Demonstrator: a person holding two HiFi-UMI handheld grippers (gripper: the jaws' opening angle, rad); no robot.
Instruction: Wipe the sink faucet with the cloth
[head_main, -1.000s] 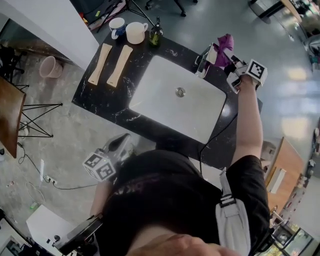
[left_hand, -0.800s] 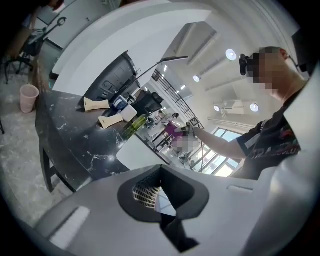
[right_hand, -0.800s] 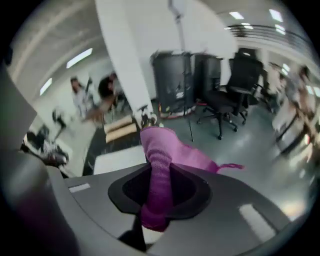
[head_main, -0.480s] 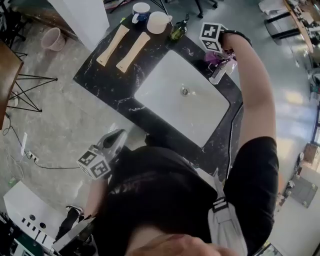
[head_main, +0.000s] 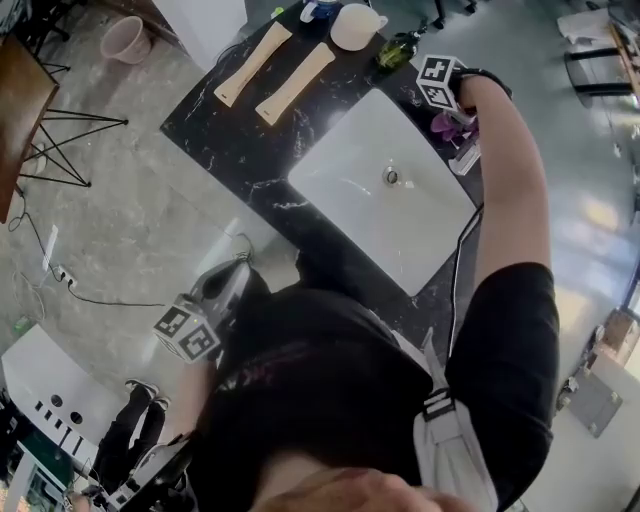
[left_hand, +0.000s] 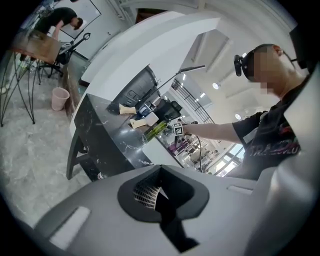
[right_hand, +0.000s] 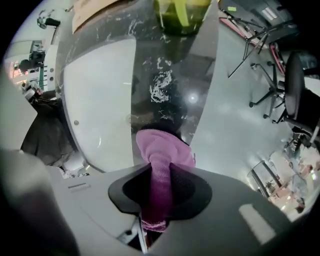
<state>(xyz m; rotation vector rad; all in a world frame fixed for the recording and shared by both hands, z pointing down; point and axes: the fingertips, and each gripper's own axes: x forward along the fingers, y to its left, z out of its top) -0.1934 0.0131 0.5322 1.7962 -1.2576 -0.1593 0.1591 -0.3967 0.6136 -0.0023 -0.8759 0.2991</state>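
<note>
Head view looks steeply down on a dark marbled counter (head_main: 240, 130) with a white sink (head_main: 350, 215) set into its right part. My right gripper (head_main: 452, 118) reaches out over the far right rim of that basin, its marker cube uppermost. It is clenched on the purple cloth (head_main: 446, 125), which bunches out beyond the jaws just beside the pale faucet (head_main: 466, 158). Whether cloth and faucet touch I cannot tell from up here. Right gripper view shows the grip plainly: both jaws press on the cloth (right_hand: 162, 150), a folded strip running between them with its rounded end poking forward over the dark counter (right_hand: 165, 75). The basin (right_hand: 100, 100) lies to the left there, and a green bottle (right_hand: 182, 12) stands at the far edge. My left gripper (head_main: 236, 274) hangs low on the near side, off the counter and close by my body, well apart from the sink. Left gripper view shows its jaws drawn together with nothing between them. They point towards the counter's side (left_hand: 110, 135), with the bottle (left_hand: 155, 131) far beyond. On the left part of the counter lie two wooden strips (head_main: 272, 75) side by side. At the far edge stands a white jug (head_main: 357, 25) near the bottle (head_main: 395, 50). A pink bin (head_main: 127, 38) sits on the floor at far left.
</note>
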